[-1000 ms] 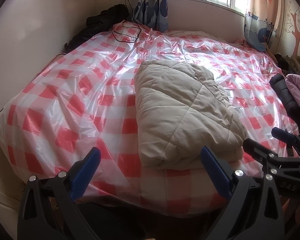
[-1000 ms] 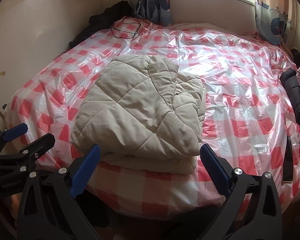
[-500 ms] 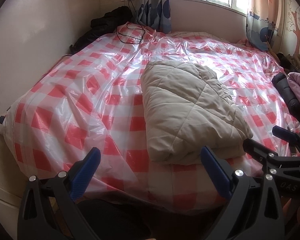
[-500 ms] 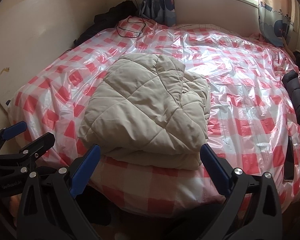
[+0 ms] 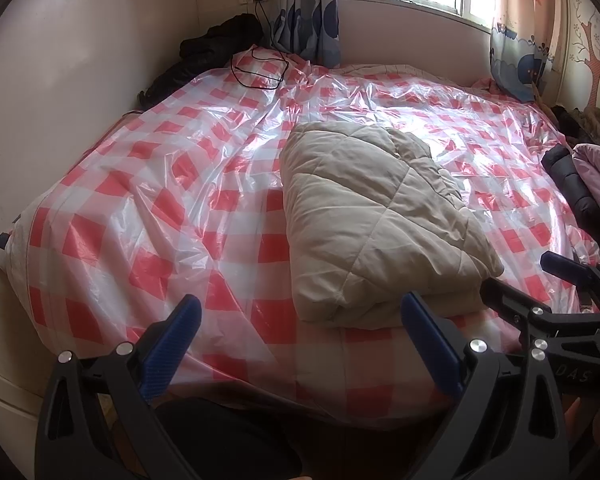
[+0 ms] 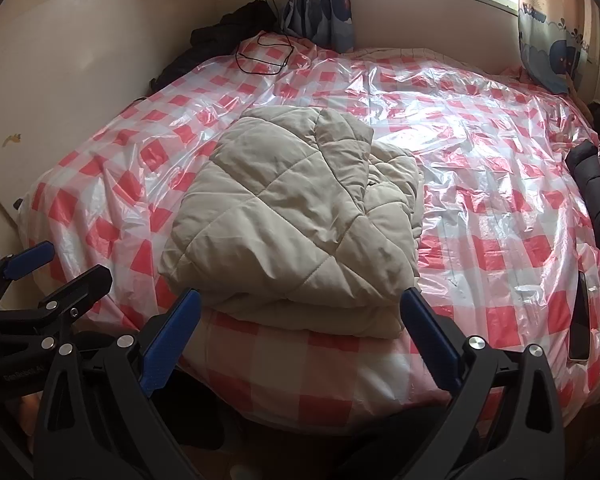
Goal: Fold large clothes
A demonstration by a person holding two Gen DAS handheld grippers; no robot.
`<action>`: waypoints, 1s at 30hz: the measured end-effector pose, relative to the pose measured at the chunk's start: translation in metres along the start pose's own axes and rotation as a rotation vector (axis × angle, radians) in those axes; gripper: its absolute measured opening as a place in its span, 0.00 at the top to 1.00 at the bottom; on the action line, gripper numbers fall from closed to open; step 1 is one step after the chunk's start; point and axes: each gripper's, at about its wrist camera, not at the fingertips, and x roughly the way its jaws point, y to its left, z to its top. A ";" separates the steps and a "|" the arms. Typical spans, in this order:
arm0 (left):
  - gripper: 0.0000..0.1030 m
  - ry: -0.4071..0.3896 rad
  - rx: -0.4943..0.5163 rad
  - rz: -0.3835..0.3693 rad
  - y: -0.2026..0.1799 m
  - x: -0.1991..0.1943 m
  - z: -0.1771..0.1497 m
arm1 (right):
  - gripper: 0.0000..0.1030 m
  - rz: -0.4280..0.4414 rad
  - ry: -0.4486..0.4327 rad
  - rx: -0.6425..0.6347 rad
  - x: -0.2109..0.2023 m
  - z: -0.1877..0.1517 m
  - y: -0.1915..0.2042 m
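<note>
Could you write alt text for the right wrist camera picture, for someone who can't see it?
A folded beige quilted coat lies on a bed covered in red-and-white checked plastic sheet. The open right claw hovers empty at the bed's near edge, the left claw beside it.

- Both views pull back from the folded beige coat [image 5: 376, 220].
- Left gripper [image 5: 300, 344] and right gripper [image 6: 300, 336] retreat off the bed [image 5: 140, 216], jaws apart.

My left gripper [image 5: 300, 344] is spread wide, blue-padded fingers [image 5: 172, 344] well apart and gripping nothing. My right gripper [image 6: 300, 340] is the same: wide apart, nothing between its pads [image 6: 430, 340]. The two sit side by side, each showing at the edge of the other's view.
</note>
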 end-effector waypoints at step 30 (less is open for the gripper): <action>0.07 0.096 -0.039 -0.037 0.003 0.032 -0.006 | 0.07 -0.007 0.053 0.009 0.023 -0.005 -0.022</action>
